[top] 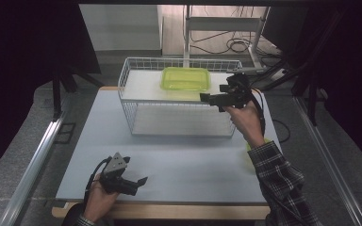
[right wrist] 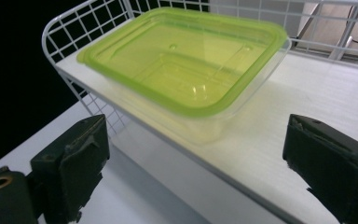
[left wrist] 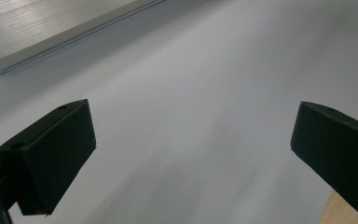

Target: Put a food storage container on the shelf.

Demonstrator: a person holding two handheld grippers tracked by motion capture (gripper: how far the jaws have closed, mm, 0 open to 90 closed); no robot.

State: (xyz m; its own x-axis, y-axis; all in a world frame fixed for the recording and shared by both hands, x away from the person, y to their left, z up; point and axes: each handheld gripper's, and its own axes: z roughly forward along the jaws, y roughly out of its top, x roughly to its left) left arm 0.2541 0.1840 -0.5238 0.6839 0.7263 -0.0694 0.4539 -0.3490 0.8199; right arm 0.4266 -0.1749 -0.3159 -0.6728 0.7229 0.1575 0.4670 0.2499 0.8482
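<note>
1. High view: the green-lidded food container (top: 185,78) sits on the upper shelf of the white wire rack (top: 136,68), which stands at the far edge of the worktop (top: 179,160). The container lies toward the shelf's right half. The right gripper (top: 204,97) is held at the shelf's front right corner, just beside the container and apart from it. The left gripper (top: 143,181) rests near the worktop's near left corner, well apart from the rack.

2. Left gripper view: the jaws stand wide apart over bare worktop (left wrist: 205,93), with nothing between them.

3. Right gripper view: the jaws stand wide apart and hold nothing. The container (right wrist: 186,70) lies beyond the pads, lid seated, not between them.

4. Step in hand, as judged: either a release just completed or an approach to a grasp; the pictures do not settle which.

5. Next move, if a grasp: advance until the pads straddle the container's near end, then close on the rim without tilting it.
</note>
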